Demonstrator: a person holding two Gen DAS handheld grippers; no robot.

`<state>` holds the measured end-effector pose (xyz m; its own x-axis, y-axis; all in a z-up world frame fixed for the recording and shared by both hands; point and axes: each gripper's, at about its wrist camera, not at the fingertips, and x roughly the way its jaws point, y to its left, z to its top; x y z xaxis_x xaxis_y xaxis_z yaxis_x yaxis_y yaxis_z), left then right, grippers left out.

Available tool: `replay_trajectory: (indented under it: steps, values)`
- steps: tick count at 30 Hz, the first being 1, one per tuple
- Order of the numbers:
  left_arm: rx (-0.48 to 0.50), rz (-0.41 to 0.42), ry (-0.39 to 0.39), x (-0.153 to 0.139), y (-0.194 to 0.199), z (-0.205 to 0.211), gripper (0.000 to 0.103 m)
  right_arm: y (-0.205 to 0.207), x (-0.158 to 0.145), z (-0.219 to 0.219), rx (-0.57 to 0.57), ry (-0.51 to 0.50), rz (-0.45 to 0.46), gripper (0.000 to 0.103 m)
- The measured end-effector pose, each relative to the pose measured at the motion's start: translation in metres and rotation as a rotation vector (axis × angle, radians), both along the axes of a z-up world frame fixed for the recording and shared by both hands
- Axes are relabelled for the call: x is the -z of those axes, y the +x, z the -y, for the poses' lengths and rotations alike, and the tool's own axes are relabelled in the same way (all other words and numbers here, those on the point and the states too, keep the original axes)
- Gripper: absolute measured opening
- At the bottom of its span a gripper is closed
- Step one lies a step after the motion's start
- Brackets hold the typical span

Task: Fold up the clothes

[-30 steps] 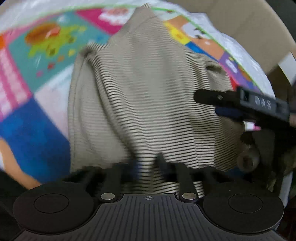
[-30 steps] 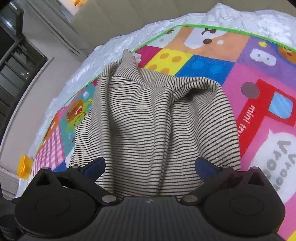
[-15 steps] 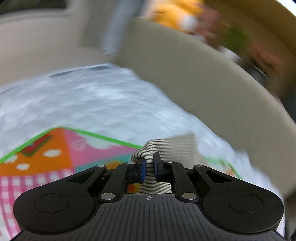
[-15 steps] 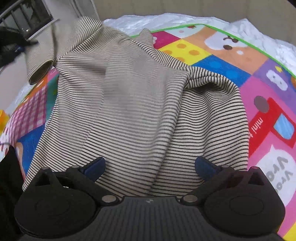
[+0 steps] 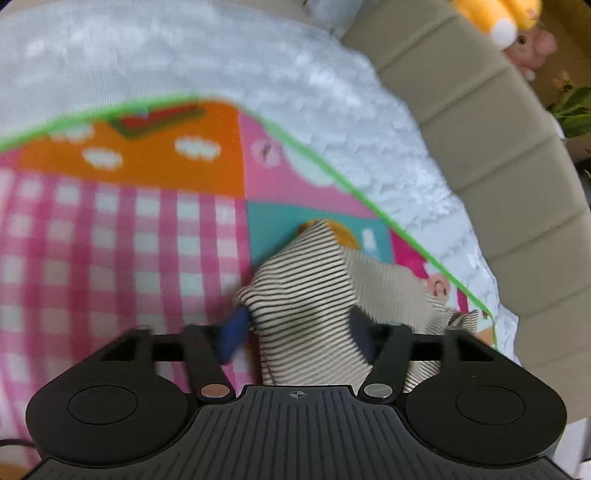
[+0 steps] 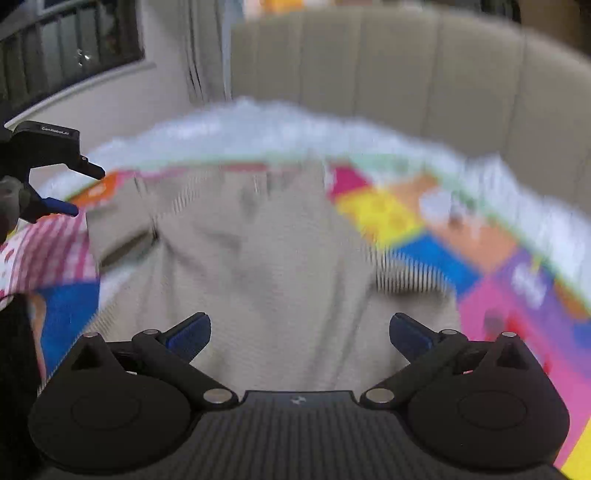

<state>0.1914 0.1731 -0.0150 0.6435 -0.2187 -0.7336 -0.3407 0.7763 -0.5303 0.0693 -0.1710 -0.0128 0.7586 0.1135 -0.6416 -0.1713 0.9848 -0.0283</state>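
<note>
A beige shirt with thin dark stripes (image 6: 266, 266) lies spread on a colourful play mat (image 6: 417, 225); this view is blurred by motion. Its sleeve end (image 5: 314, 295) lies on the mat between the fingers of my left gripper (image 5: 299, 328), whose jaws stand open around it. My right gripper (image 6: 299, 332) is wide open and empty above the shirt's near part. The left gripper also shows at the far left of the right wrist view (image 6: 62, 184).
The mat (image 5: 122, 236) lies on a white fluffy cover (image 5: 332, 74) over a bed with a beige padded headboard (image 5: 491, 140). Plush toys (image 5: 513, 22) sit behind the headboard. A window (image 6: 70, 40) is at the left.
My left gripper carried the sleeve out to the left, laid it on the mat and opened its jaws. My right gripper stayed open and tilted up toward the headboard.
</note>
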Motion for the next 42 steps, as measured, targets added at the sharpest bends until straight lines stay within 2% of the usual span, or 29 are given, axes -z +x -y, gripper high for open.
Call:
replay_trajectory:
  steps: [1,3,6,7,8,9,10,11,12,14,17,18,20,22,23,24,25,27,29,32,35,39,41,42]
  values:
    - [-0.012,0.033,0.026,-0.01,-0.006,0.006,0.079,0.006,-0.001,-0.01,-0.003,-0.028,0.024,0.101]
    - [-0.097,0.093,0.012,-0.023,-0.012,0.022,0.085,0.025,0.002,-0.03,-0.001,-0.082,0.054,0.083]
    - [-0.219,0.178,-0.057,-0.027,-0.012,0.053,0.089,0.06,0.013,-0.057,0.014,-0.162,0.065,0.081]
    - [-0.204,0.199,-0.05,-0.024,-0.009,0.066,0.089,0.072,0.02,-0.063,0.02,-0.203,0.059,0.081]
    - [-0.164,0.217,-0.024,-0.021,-0.005,0.079,0.089,0.081,0.025,-0.061,0.009,-0.229,0.04,0.078]
    - [-0.106,0.236,0.013,-0.016,-0.002,0.09,0.089,0.087,0.028,-0.057,-0.009,-0.246,0.018,0.053]
    - [-0.039,0.255,0.057,-0.011,0.001,0.1,0.089,0.093,0.032,-0.053,-0.027,-0.263,-0.004,0.038]
    - [0.03,0.257,0.084,-0.005,0.003,0.105,0.089,0.099,0.035,-0.048,-0.045,-0.28,-0.026,0.027]
    - [0.111,0.246,0.086,0.0,0.006,0.107,0.089,0.105,0.038,-0.044,-0.063,-0.297,-0.048,0.021]
    - [0.275,0.239,0.063,0.007,0.014,0.108,0.089,0.103,0.03,-0.029,-0.098,-0.405,-0.007,0.011]
    - [0.339,0.233,0.037,0.013,0.023,0.107,0.089,0.112,0.011,0.01,-0.057,-0.586,0.104,0.01]
    - [0.353,0.223,0.018,0.016,0.026,0.106,0.089,0.121,0.006,0.026,-0.027,-0.613,0.113,0.01]
    - [0.374,0.192,-0.016,0.026,0.032,0.105,0.089,0.143,0.003,0.058,0.036,-0.627,0.1,0.01]
    - [0.366,0.169,0.024,0.036,0.039,0.105,0.088,0.161,0.014,0.074,0.058,-0.648,0.094,0.01]
    - [0.36,0.158,0.048,0.042,0.042,0.105,0.081,0.17,0.023,0.081,0.058,-0.639,0.074,0.011]
    - [0.353,0.148,0.072,0.047,0.046,0.105,0.075,0.18,0.034,0.087,0.056,-0.618,0.044,0.014]
    - [0.343,0.143,0.089,0.05,0.049,0.104,0.074,0.189,0.045,0.094,0.068,-0.592,0.011,0.019]
    - [0.317,0.146,0.113,0.052,0.052,0.1,0.071,0.202,0.063,0.108,0.109,-0.538,-0.032,0.043]
    - [0.305,0.149,0.134,0.052,0.054,0.099,0.068,0.205,0.064,0.12,0.153,-0.491,-0.022,0.058]
    - [0.293,0.155,0.136,0.052,0.056,0.097,0.069,0.185,0.037,0.124,0.157,-0.434,0.001,0.059]
    - [0.284,0.158,0.102,0.05,0.059,0.094,0.074,0.15,0.005,0.115,0.114,-0.389,0.027,0.061]
    - [0.27,0.165,0.069,0.04,0.053,0.09,0.088,0.086,-0.023,0.084,-0.032,-0.297,-0.017,0.062]
    - [0.247,0.173,0.078,0.032,0.048,0.087,0.094,0.063,-0.022,0.064,-0.103,-0.24,-0.071,0.062]
    - [0.233,0.178,0.09,0.027,0.045,0.085,0.095,0.052,-0.02,0.054,-0.137,-0.21,-0.1,0.062]
